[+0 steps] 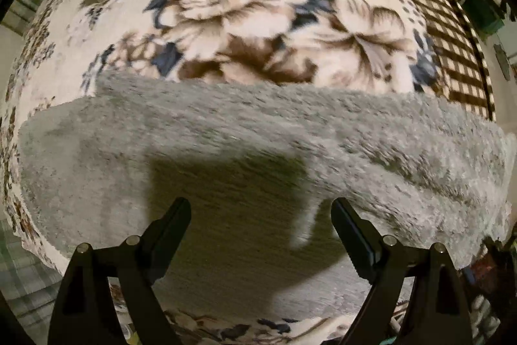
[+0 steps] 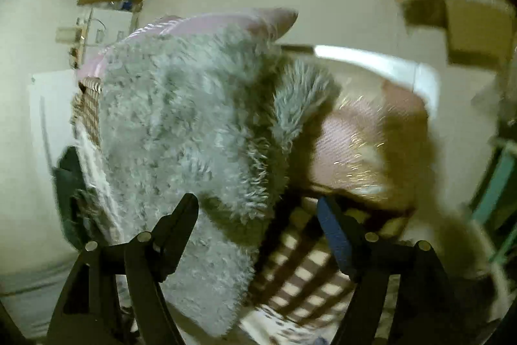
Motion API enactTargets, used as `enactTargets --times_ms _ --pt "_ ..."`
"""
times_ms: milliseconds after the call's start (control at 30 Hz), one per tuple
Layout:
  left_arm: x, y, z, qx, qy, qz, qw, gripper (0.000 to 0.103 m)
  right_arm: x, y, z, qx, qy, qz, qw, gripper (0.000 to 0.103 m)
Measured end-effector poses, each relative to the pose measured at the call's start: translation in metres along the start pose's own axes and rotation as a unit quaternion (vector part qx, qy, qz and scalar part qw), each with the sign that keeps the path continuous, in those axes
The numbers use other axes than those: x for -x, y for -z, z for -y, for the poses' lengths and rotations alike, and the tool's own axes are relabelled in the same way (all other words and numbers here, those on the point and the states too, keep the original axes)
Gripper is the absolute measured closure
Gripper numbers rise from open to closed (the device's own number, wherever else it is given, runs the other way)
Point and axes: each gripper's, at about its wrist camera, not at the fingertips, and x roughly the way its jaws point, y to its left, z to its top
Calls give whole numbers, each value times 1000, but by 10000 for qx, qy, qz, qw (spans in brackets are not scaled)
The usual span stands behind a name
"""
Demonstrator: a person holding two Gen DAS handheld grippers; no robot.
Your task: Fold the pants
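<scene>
Pants (image 1: 258, 151): long axis crosswise under L tongs (image 1: 260, 209), spread; R tongs (image 2: 258, 209) spread, fold edge between, unpinched

The pants (image 1: 245, 147) are grey, shaggy long-pile fleece, matt and fuzzy. Beneath them lies a plush flower-printed blanket (image 1: 245, 8), soft and short-napped. The left gripper (image 1: 260, 209) fingers are matt black plastic with small shiny metal pins. A pink pillow (image 2: 355, 144) looks like finely woven cloth

Left tool (image 1: 261, 209) & right tool (image 2: 258, 206) — jaws apart, empty.
</scene>
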Motion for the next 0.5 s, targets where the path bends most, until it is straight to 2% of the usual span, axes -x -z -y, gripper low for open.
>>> enactTargets --times_ms 200,333,433,500 --pt "-26 5 8 137 309 -333 9989 14 -18 -20 -15 303 -709 497 9958 24" --pt "-49 7 4 303 369 -333 9983 14 -35 -42 -31 400 -1079 522 9920 24" --pt "-58 5 1 411 427 -326 9977 5 -44 -49 -45 626 -1191 421 9900 25" --pt "-66 2 -1 492 441 -358 9972 0 -46 -50 -49 755 -1198 413 9891 32"
